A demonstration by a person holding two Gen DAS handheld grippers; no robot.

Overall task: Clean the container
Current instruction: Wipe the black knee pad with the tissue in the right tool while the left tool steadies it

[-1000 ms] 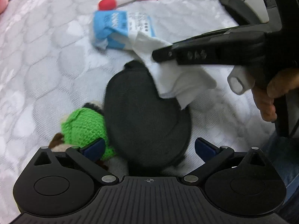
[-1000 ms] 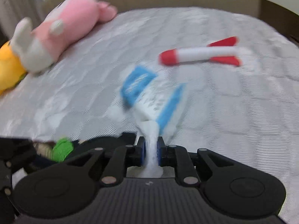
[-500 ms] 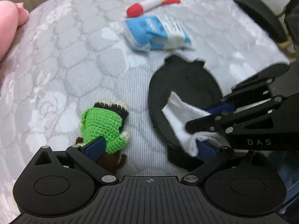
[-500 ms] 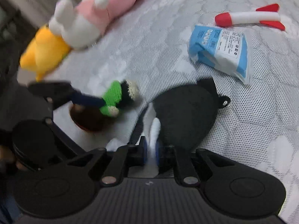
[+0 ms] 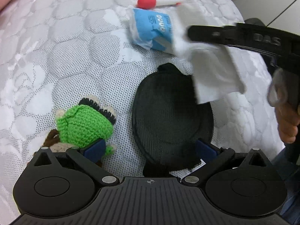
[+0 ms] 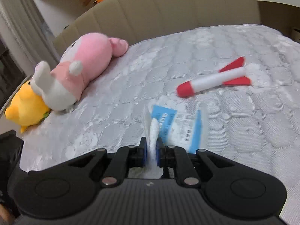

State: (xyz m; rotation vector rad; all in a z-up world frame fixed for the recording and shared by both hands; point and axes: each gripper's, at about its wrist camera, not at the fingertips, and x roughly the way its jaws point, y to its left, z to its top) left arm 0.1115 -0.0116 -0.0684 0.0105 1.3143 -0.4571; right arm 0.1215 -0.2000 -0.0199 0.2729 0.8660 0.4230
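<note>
One black case [image 5: 171,116] lies on the mattress [image 5: 65,60], between the left gripper's [image 5: 150,150] wide-apart fingers. Just left of the case lies one green crochet toy [image 5: 85,124]; beyond it, one blue packet [image 5: 152,31] and one rocket [image 6: 213,79]. Two plush toys [image 6: 75,75] lie far off. The right gripper [image 6: 151,147], above the case's right edge, clamps one white wipe [image 5: 211,71].

Crochet doll [image 5: 85,125] crowding black case [image 5: 168,116]
</note>
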